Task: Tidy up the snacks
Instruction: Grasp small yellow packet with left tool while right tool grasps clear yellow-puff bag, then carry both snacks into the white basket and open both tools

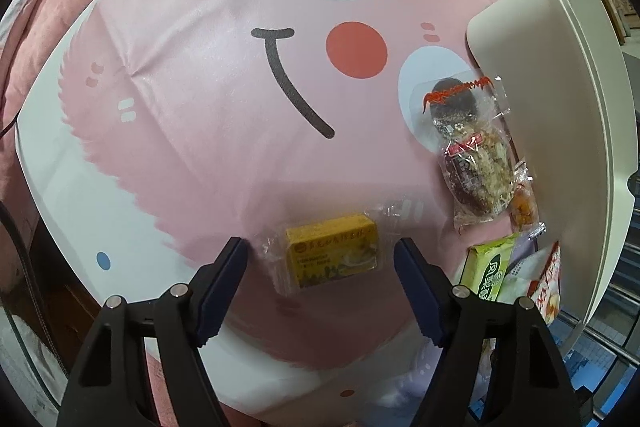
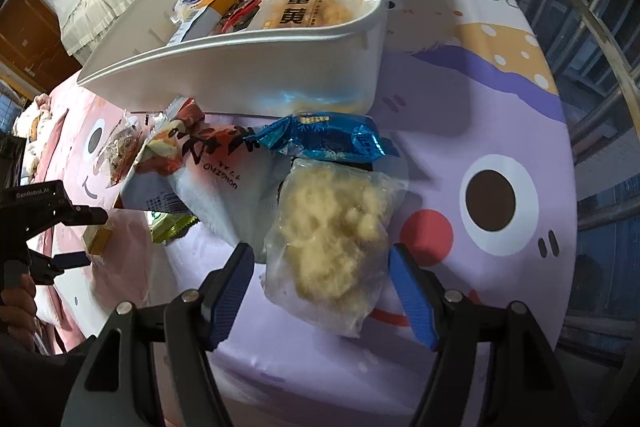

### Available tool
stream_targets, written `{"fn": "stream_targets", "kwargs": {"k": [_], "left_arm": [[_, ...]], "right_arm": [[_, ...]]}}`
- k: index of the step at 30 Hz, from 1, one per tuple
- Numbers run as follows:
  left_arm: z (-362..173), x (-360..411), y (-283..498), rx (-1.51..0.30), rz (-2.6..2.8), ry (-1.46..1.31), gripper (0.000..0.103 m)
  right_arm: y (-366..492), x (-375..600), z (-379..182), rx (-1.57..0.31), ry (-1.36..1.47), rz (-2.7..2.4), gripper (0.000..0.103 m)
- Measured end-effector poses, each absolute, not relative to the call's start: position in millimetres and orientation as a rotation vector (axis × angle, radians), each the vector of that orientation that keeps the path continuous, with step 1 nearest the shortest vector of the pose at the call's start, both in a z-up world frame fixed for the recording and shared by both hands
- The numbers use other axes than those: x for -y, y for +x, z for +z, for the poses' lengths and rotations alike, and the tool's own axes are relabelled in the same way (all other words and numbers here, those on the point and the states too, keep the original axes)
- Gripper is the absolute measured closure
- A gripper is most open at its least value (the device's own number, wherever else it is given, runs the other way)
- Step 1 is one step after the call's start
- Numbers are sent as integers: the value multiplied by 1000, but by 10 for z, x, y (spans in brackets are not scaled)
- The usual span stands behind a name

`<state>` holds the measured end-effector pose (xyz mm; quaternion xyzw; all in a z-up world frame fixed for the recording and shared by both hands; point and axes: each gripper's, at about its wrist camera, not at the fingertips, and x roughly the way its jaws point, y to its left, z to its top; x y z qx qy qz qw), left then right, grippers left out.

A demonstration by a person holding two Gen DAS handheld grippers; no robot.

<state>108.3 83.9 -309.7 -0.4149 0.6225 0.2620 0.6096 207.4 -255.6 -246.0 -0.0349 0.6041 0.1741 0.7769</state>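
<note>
Left wrist view: the left gripper (image 1: 320,253) points down with its jaws apart, either side of a small yellow snack pack (image 1: 332,255) lying on the pink cartoon-face cloth (image 1: 200,67) of the counter; the pads do not touch it. At two o'clock stands a white bin (image 1: 560,107), with a clear-wrapped brown snack (image 1: 476,163) just beside it.

Right wrist view: the right gripper (image 2: 320,275) is likewise spread, flanking a clear bag of pale crumbly snack (image 2: 336,239) without pressing it. At twelve o'clock lie a blue foil pack (image 2: 328,139) and the bin, already holding packets. The left gripper shows at nine o'clock.
</note>
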Motion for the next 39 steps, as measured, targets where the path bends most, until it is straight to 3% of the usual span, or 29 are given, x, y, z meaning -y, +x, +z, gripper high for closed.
{"fn": "stream_targets", "kwargs": {"k": [4, 7, 10, 19, 29, 39], "left_arm": [[-3097, -863, 1182, -1438, 641, -969, 36], [-3082, -885, 1162, -1431, 640, -971, 50], [-3059, -901, 1161, -1418, 630, -981, 54], [-2986, -732, 1286, -1434, 591, -954, 56], [-2678, -812, 1249, -1442, 548, -887, 56], [-2041, -1037, 1365, -1397, 426, -812, 56]], "right_arm": [[2116, 2527, -2517, -1322, -103, 371, 43], [2145, 2511, -2524, -1320, -114, 380, 44], [2141, 2490, -2522, -1320, -138, 396, 47], [2042, 2462, -2469, -1333, -164, 408, 60], [1844, 2479, -2319, -1351, -121, 379, 63], [1704, 2320, -1856, -1235, -105, 406, 63]]}}
